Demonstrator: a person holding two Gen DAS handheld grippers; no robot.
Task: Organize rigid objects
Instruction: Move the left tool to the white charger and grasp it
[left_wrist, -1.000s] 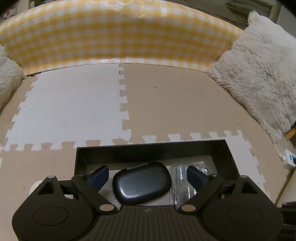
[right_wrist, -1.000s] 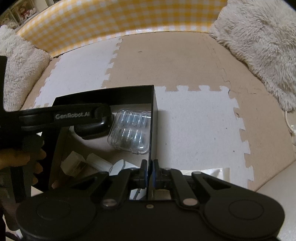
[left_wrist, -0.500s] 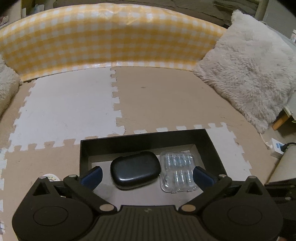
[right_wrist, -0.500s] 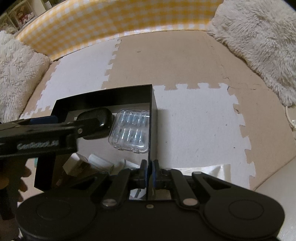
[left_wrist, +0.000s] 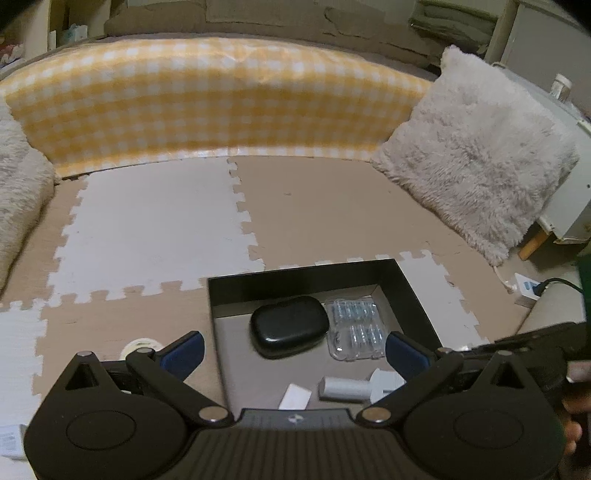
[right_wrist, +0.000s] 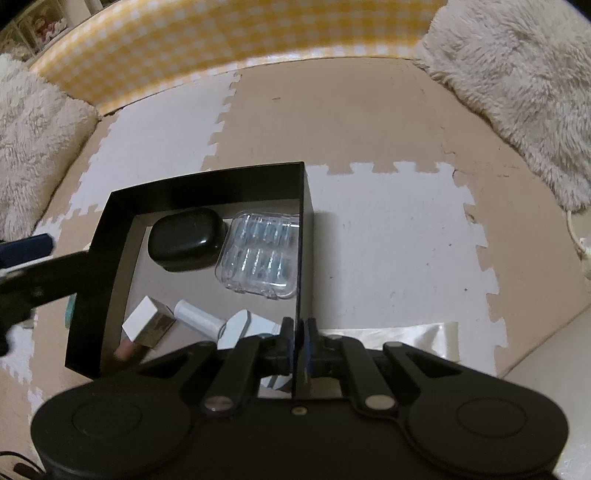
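A black open box (right_wrist: 207, 181) (left_wrist: 306, 273) stands on the foam floor mat. Inside lie a black rounded case (right_wrist: 186, 239) (left_wrist: 289, 326), a clear plastic case (right_wrist: 260, 249) (left_wrist: 354, 334), a white tube (right_wrist: 195, 316) (left_wrist: 345, 387), a small white-ended box (right_wrist: 147, 321) and a white plug-like piece (right_wrist: 245, 326). My right gripper (right_wrist: 298, 330) is shut on the box's right wall near its front corner. My left gripper (left_wrist: 293, 350) is open and empty above the box's front left part; one of its fingers (right_wrist: 27, 245) shows in the right wrist view.
Fluffy cushions lie at the right (left_wrist: 476, 162) and left (right_wrist: 33, 136). A yellow checked barrier (left_wrist: 207, 107) runs along the back. A tape roll (left_wrist: 142, 345) lies left of the box. A shiny sheet (right_wrist: 406, 334) lies right of the box; a power strip (left_wrist: 528, 286) lies at far right.
My left gripper has let go of the black case, risen and pulled back and to the left out of the box. The right gripper stays clamped on the box wall.
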